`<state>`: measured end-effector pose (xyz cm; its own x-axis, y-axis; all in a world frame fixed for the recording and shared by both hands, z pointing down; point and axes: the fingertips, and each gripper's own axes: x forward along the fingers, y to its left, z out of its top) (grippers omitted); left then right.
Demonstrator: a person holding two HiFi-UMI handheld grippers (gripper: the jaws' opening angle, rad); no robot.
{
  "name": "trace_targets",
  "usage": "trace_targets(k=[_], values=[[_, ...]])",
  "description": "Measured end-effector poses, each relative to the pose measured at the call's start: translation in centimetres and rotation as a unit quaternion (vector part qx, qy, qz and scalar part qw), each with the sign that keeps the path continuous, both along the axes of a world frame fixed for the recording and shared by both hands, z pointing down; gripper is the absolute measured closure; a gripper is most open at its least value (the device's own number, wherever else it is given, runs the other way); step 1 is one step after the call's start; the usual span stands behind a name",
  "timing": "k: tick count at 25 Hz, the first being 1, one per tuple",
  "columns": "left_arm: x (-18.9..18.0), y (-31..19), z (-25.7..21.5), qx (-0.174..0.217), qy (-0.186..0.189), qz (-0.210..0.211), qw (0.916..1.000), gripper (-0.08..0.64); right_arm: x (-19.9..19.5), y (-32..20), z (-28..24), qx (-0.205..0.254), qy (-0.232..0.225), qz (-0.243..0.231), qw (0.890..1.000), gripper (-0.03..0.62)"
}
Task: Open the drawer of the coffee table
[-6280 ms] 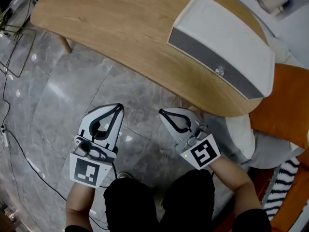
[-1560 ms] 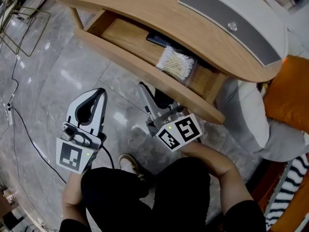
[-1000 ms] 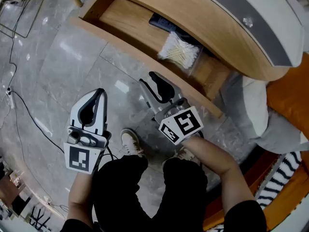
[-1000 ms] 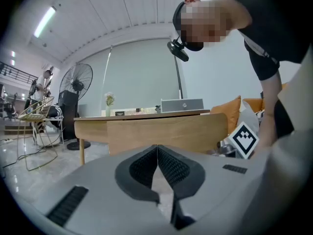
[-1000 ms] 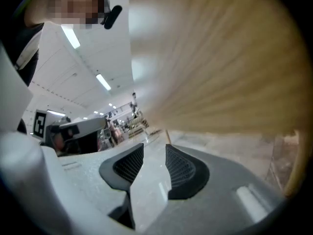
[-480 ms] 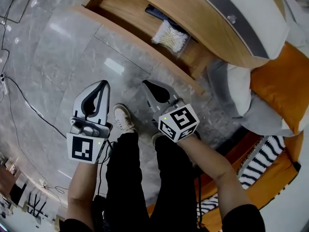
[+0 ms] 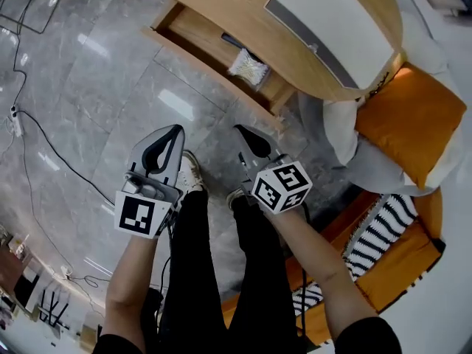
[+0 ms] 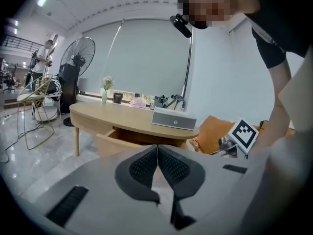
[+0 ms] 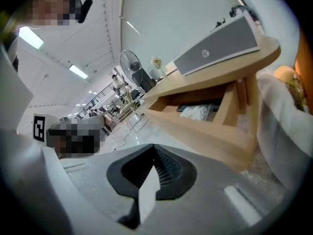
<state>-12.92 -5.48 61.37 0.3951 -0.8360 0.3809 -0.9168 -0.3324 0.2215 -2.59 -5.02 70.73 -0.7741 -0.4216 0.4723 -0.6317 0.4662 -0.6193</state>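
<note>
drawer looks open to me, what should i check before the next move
1. Drawer pulled out of the coffee table, inside showing: ok.
2. Drawer pulled out as far as it goes: cannot tell.
3. Left gripper shut with nothing between its jaws: ok.
4. Right gripper shut, empty and apart from the drawer front: ok.
5. Cotton swab box lying inside the drawer, not over its front edge: ok.
</note>
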Motion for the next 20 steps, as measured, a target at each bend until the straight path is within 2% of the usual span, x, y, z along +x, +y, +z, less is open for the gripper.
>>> trace_targets(k=[3,6,10,14,17,20], values=[[0.6,-0.6,-3.6,0.0,0.004,0.007,1.0,0.552,1.5,-0.9,-3.3,-0.014,0.007,0.037,0.999,0.588],[1.5,-1.9,-8.8,0.018,0.024,0.007,0.9995,0.552,2.4,-0.7,-6.8,-0.015,0.022,0.035,0.999,0.588],[2.6,-3.7,-14.9,0.042,0.026,0.026,0.9984,0.552,3.5,-1.7,-12.3,-0.012,0.026,0.045,0.999,0.588],[3.8,-5.1,-19.8,0.061,0.045,0.039,0.9964,0.552,4.0,-3.0,-17.4,0.014,0.037,0.052,0.998,0.588],[4.1,-5.6,-22.5,0.069,0.053,0.044,0.9952,0.552,3.7,-3.9,-20.4,0.024,0.024,0.058,0.998,0.588],[3.9,-6.0,-24.4,0.078,0.038,0.05,0.9949,0.552,3.5,-5.4,-22.6,0.026,0.007,0.071,0.997,0.588]])
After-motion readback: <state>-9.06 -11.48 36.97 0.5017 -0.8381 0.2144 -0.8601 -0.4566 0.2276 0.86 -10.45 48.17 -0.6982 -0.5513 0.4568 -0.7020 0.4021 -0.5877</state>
